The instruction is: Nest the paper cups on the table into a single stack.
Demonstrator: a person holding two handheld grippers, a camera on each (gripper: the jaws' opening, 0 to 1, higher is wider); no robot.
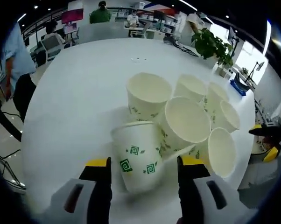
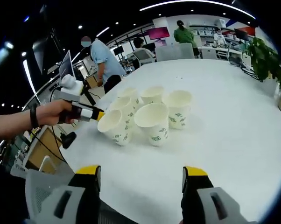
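Several white paper cups with green patterns stand bunched together on the round white table (image 1: 75, 93). The nearest cup (image 1: 136, 158) leans over between the yellow-tipped jaws of my left gripper (image 1: 145, 163), which is open around it with a gap on each side. In the right gripper view a hand holds that left gripper (image 2: 91, 113) at the left, its tip against the tilted cup (image 2: 113, 127). The other cups (image 2: 153, 122) sit upright beside it. My right gripper (image 2: 140, 177) is open and empty, well short of the cups, and its yellow tips (image 1: 266, 140) show past the table's right rim.
A potted plant (image 1: 213, 46) stands at the table's far edge. A person in a blue shirt (image 2: 105, 58) stands beyond the table, near desks with monitors and seated people. White tabletop (image 2: 224, 130) stretches out to the right of the cups.
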